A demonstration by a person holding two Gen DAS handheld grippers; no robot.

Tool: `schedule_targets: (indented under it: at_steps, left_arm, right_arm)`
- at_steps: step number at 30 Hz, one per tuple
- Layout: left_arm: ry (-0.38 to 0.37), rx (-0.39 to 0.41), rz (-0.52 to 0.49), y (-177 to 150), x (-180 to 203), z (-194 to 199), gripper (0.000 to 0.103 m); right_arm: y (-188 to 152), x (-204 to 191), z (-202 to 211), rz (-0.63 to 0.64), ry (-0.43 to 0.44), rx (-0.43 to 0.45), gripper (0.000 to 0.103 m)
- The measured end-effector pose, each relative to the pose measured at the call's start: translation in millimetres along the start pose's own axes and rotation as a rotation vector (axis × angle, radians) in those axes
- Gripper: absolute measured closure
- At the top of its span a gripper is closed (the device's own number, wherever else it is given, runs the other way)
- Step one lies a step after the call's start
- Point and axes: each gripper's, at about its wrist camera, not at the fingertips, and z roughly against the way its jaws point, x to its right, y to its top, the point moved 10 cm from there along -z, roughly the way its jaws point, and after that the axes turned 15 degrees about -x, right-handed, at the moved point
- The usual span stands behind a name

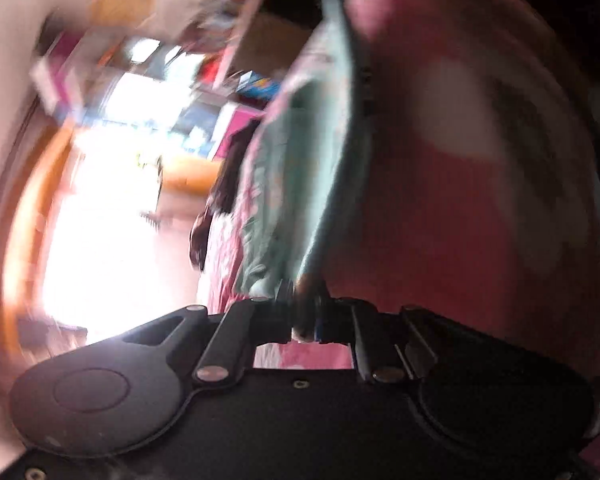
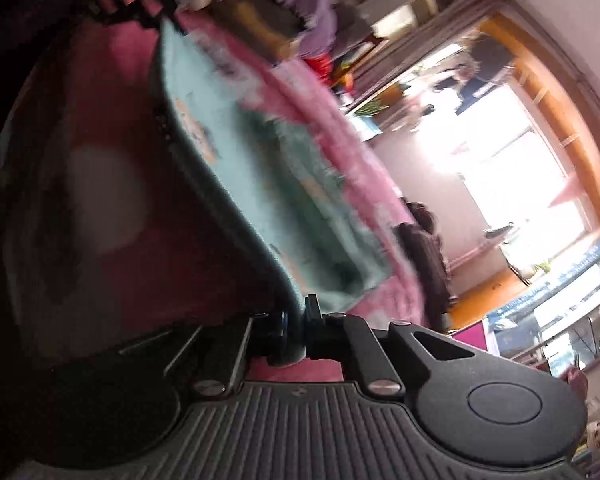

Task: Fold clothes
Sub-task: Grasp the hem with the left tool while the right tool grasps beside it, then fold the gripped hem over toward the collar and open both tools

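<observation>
Mint-green cloth, a light garment (image 1: 296,184) with a small printed pattern, is seen stretched in the air between the two grippers. In the left wrist view the left gripper (image 1: 300,312) is clenched on one end of the garment, the cloth being pinched between the closed jaws and running upward and away from them as a long, narrow, hanging strip. In the right wrist view the right gripper (image 2: 296,320) is likewise closed on the garment (image 2: 260,168), whose edge is trapped between the jaws while the rest fans out upward and to the left as a broad, slanted sheet. At the far top end of that sheet, dark gripper parts are faintly made out, but they are too blurred to be described.

Beneath and beyond the garment a pink patterned bedspread (image 2: 332,120) is shown, and the cloth is held above it. A dark red surface with a pale patch (image 1: 460,200) fills the right of the left wrist view and the left of the right wrist view; what it is cannot be told. A bright window (image 2: 516,176) with an orange-brown wooden frame is visible behind, along with cluttered shelves (image 2: 384,24) of coloured items. Both views are heavily smeared by motion blur, so finer details of the print cannot be made out.
</observation>
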Motion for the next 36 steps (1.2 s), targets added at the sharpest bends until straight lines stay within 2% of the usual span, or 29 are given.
schedule_targets:
  at_steps: [2, 6, 9, 14, 19, 24, 30, 33, 34, 35, 36]
  left_arm:
    - [-0.025, -0.017, 0.126, 6, -33, -4, 0.096]
    - [-0.070, -0.041, 0.305, 17, -88, -25, 0.096]
    - [-0.090, -0.053, 0.404, 23, -119, -50, 0.096]
    - [-0.109, -0.098, 0.532, 36, -157, -116, 0.096]
    - [-0.157, -0.149, 0.611, 41, -158, -178, 0.096]
    - [-0.219, -0.186, 0.649, 28, -149, -213, 0.096]
    - [-0.333, -0.224, 0.696, 18, -126, -254, 0.096]
    - [-0.369, -0.230, 0.791, 13, -130, -268, 0.093]
    - [-0.367, -0.238, 0.814, 11, -131, -271, 0.086]
    - [-0.363, -0.246, 0.835, 9, -132, -274, 0.080]
    - [-0.338, -0.257, 0.843, 6, -133, -276, 0.065]
  right_arm:
    - [9, 25, -3, -0.041, -0.004, 0.005, 0.096]
    - [28, 75, -27, -0.108, -0.003, -0.012, 0.096]
    - [45, 113, -54, -0.163, 0.020, -0.040, 0.096]
    - [65, 154, -110, -0.210, 0.048, -0.076, 0.096]
    - [72, 172, -177, -0.244, 0.104, -0.131, 0.096]
    - [68, 172, -230, -0.287, 0.184, -0.188, 0.096]
    - [64, 157, -273, -0.364, 0.263, -0.235, 0.095]
    - [60, 154, -287, -0.412, 0.256, -0.245, 0.093]
    - [59, 154, -290, -0.428, 0.244, -0.245, 0.092]
    - [58, 155, -292, -0.444, 0.230, -0.244, 0.085]
    - [57, 158, -291, -0.457, 0.196, -0.242, 0.070]
